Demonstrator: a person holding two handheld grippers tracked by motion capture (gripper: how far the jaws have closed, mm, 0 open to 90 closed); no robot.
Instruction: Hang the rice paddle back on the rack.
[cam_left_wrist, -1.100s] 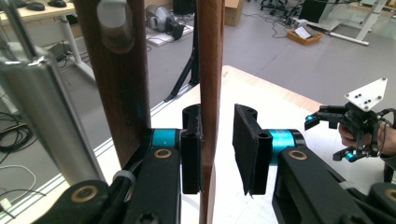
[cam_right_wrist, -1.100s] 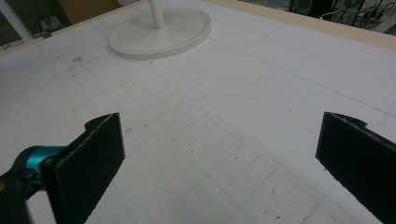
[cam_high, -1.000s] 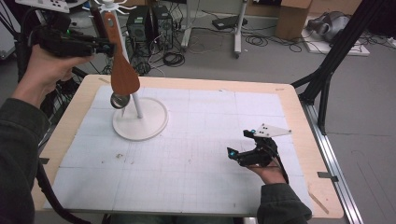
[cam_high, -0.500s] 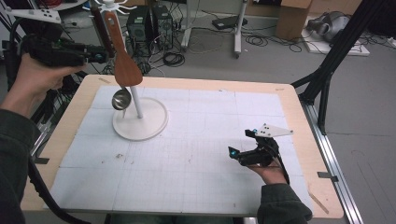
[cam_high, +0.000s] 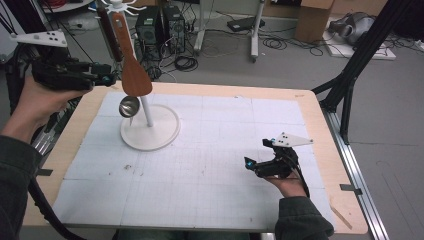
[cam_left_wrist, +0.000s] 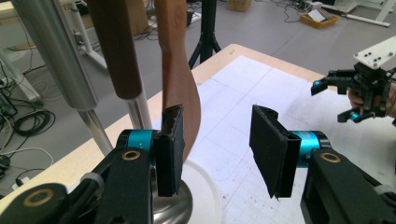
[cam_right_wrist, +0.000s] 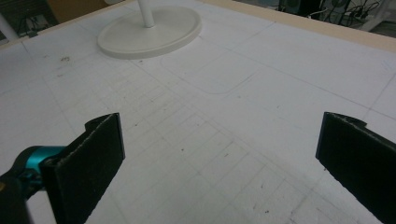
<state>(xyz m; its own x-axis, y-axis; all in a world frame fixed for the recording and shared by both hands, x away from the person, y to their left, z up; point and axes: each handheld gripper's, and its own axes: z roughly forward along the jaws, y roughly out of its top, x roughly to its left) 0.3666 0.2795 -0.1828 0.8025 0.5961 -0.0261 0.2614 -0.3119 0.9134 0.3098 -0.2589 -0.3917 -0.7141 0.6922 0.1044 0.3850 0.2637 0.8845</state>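
Wooden spatula (cam_high: 131, 60), seemingly without readable lettering

Stand (cam_high: 150, 131) at worktop (cam_high: 210, 165) far left, spatula (cam_high: 131, 65) and ladle (cam_high: 129, 106) hanging on it, left tool (cam_high: 102, 80) just beside spatula, perhaps touching, right tool (cam_high: 257, 162) near right.

A brown wooden spatula (cam_high: 134, 70) hangs over a white stand (cam_high: 150, 132) on a white gridded mat (cam_high: 210, 165).
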